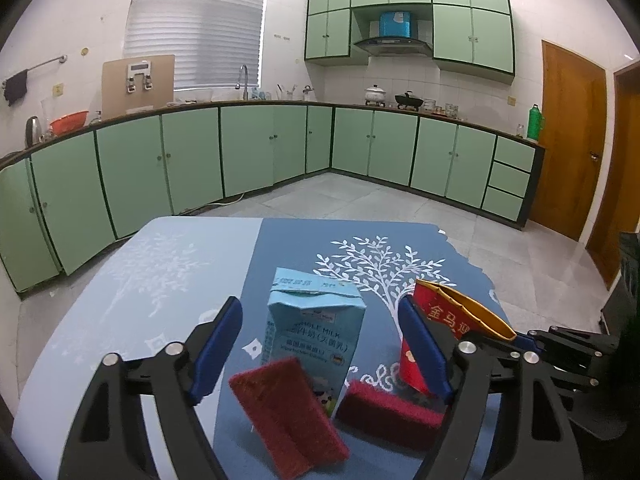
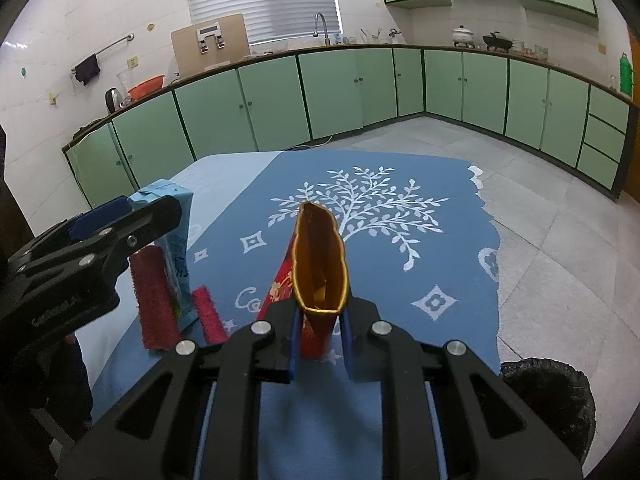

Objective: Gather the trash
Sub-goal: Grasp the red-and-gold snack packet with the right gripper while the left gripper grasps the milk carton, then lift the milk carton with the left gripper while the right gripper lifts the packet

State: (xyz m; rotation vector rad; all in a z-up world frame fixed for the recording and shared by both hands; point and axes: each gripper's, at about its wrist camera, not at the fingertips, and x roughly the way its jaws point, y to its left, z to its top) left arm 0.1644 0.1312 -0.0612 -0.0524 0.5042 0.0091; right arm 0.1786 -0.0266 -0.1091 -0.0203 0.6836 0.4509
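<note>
A light blue milk carton (image 1: 314, 328) stands upright on the blue tablecloth (image 1: 160, 272), between the wide-apart fingers of my open left gripper (image 1: 320, 344). Two dark red scouring pads lean by its base: one (image 1: 288, 416) in front, one (image 1: 390, 410) to its right. My right gripper (image 2: 320, 340) is shut on a red packet with a gold inner lining (image 2: 318, 268), holding it upright just above the cloth. The packet also shows in the left wrist view (image 1: 444, 316). The carton (image 2: 176, 248) and left gripper (image 2: 132, 220) show at the left of the right wrist view.
A black-lined trash bin (image 2: 552, 404) stands on the floor by the table's near right corner. Green kitchen cabinets (image 1: 240, 152) run along the far walls, with grey tiled floor (image 1: 360, 196) between them and the table. A wooden door (image 1: 568, 140) is at right.
</note>
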